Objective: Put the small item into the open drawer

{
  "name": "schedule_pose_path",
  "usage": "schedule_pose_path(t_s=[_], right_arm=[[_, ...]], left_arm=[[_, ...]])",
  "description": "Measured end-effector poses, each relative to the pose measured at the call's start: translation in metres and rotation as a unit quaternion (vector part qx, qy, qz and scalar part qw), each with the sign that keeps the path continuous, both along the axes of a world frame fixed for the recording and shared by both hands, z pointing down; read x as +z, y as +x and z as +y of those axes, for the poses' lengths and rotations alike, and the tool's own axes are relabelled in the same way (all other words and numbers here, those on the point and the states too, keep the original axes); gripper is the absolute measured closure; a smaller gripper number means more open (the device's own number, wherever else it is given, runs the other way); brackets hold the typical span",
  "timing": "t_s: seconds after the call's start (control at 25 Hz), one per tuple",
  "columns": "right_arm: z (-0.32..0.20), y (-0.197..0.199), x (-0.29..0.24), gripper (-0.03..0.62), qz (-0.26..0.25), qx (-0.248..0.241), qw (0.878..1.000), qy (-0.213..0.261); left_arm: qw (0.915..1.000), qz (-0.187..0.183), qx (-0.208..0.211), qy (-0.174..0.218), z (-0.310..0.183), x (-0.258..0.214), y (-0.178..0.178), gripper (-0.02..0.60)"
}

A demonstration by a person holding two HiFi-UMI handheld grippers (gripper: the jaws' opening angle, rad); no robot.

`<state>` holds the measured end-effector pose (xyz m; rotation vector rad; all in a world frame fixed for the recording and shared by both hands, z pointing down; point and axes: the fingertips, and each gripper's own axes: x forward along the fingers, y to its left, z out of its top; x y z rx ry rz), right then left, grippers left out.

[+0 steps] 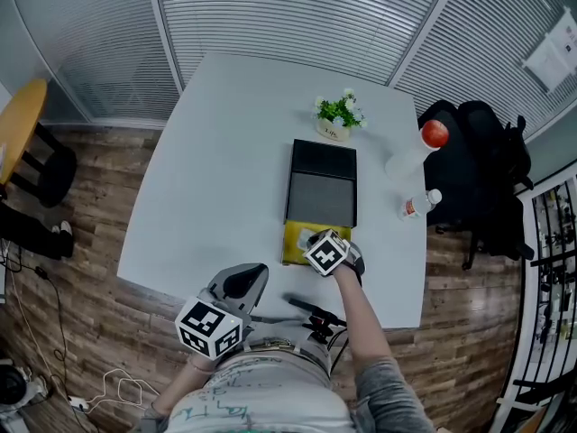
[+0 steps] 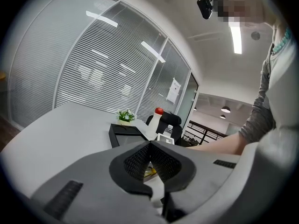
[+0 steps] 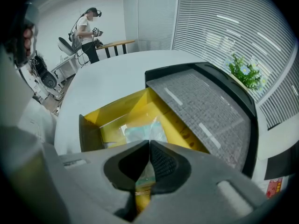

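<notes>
Pinching the small packet (image 3: pixel 140 130) in my shut right gripper (image 3: pixel 149 143), I hold it straight above the yellow drawer (image 3: pixel 117 108) at the worktop's (image 1: pixel 225 152) near edge; my empty, shut left gripper (image 2: pixel 150 143) is farther.

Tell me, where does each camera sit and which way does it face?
Head view: on the person's head, looking steeply down at the table; shows torso, right arm, left gripper and right gripper.
Left gripper view: rides the left gripper, facing level across the table toward the plant; shows its closed jaws, the right arm.
Right gripper view: rides the right gripper, facing down into the yellow drawer; shows its closed jaws.
Shared: all three see the plant.
</notes>
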<state>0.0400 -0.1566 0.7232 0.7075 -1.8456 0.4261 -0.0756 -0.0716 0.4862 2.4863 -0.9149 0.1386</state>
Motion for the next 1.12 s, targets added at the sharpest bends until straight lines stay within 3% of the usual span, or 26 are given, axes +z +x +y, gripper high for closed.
schedule_pose_path(t_s=[1.12], right_arm=[[0.001, 0.003, -0.002, 0.584, -0.033, -0.003, 0.999, 0.005]], left_arm=[[0.9991, -0.001, -0.041, 0.004, 0.015, -0.007, 0.023, 0.584]])
